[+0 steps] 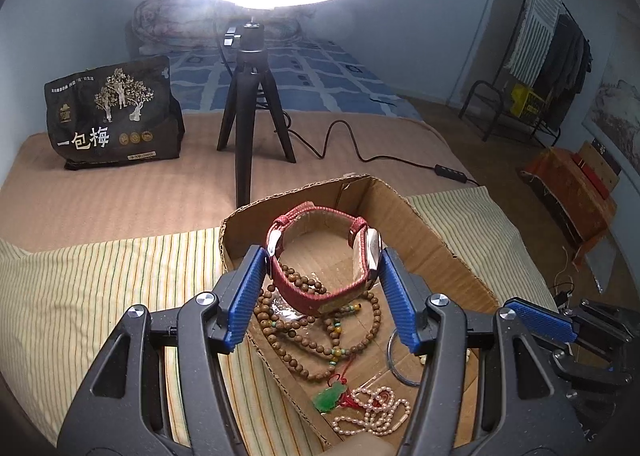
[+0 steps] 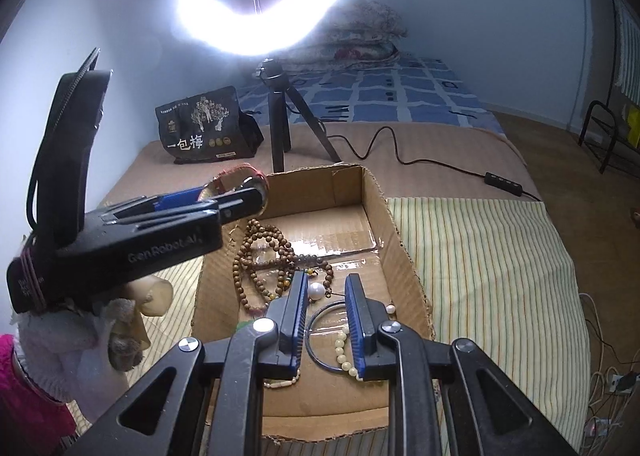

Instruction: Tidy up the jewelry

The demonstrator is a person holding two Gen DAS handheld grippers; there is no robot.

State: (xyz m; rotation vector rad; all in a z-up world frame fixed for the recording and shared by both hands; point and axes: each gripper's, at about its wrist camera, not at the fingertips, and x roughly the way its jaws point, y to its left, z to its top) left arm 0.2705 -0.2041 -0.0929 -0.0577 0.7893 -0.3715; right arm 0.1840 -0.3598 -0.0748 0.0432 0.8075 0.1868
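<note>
A shallow cardboard box lies on a striped cloth and holds jewelry. My left gripper is shut on a red-strapped watch and holds it above the box; it also shows in the right wrist view. Under it lie wooden bead strands, a green jade pendant, a pearl necklace and a thin dark bangle. My right gripper hangs low over the box, its jaws a narrow gap apart around a bangle, cream beads and a large pearl, gripping nothing.
A ring light on a black tripod stands behind the box, its cable trailing right. A black snack bag sits at the back left. The bed drops off on the right to a floor with a rack.
</note>
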